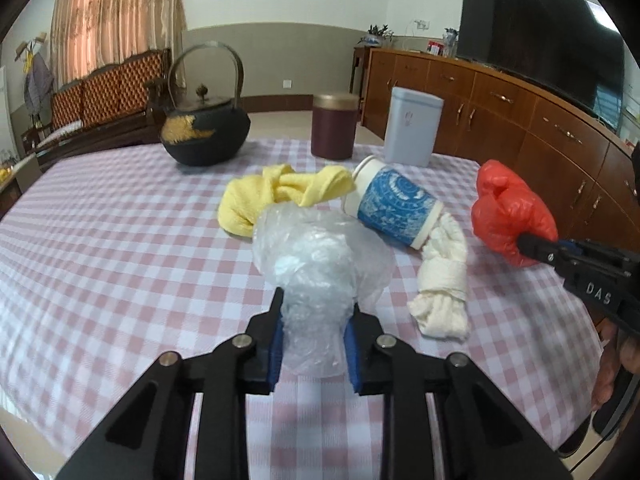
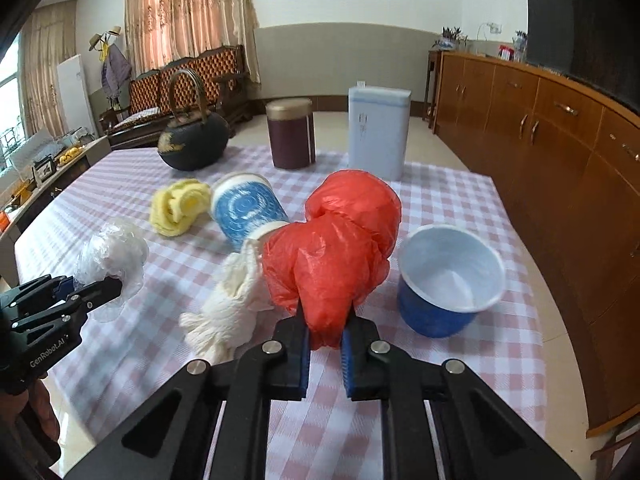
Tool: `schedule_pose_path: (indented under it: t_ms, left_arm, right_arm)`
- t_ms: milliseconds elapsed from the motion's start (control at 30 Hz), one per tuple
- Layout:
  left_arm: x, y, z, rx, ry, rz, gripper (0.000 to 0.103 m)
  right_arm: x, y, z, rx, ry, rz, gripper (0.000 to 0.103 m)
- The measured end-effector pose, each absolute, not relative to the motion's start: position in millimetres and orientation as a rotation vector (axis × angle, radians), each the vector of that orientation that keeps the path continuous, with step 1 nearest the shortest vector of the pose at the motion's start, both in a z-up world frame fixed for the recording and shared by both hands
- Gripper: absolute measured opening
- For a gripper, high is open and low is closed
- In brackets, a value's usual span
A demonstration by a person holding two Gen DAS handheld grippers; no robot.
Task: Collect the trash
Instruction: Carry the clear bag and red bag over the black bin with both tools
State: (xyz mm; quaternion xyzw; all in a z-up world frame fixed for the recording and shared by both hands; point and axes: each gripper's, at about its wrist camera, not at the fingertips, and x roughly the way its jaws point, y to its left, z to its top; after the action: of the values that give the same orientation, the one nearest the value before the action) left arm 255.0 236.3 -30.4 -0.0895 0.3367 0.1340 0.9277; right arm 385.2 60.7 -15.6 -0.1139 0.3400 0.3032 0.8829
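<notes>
Crumpled clear plastic wrap (image 1: 316, 276) sits nearest the left camera, pinched between the blue pads of the left gripper (image 1: 316, 332), whose jaws stand narrow with the wad bulging out above them. By the look of it this wrap is feather-light, springy and slick, so a hold deep in the bunched middle seems safer than one on a loose edge, which could slide free. Across the checked tablecloth (image 2: 460, 360), the right gripper (image 2: 325, 334) is closed nearly to touching on the lower tail of a red plastic bag (image 2: 340, 248); the bag is equally soft and light, and its thin film could tear if tugged. Both pieces appear raised just over the cloth, though contact beneath cannot be told. Other items lie on the table between and behind them: a tipped blue-printed paper cup (image 2: 246, 210), a knotted white rag (image 2: 232, 304), a yellow cloth (image 2: 178, 206), and a blue bowl (image 2: 448, 280) beside the red bag.
</notes>
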Motion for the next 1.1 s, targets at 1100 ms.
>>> schedule_pose_path:
  t_ms: [1100]
  left_arm:
    - [153.1, 120.7, 30.4, -0.102, 0.570, 0.141, 0.027]
  right_arm:
    - [236.6, -95.4, 40.1, -0.103, 0.610, 0.502, 0.013]
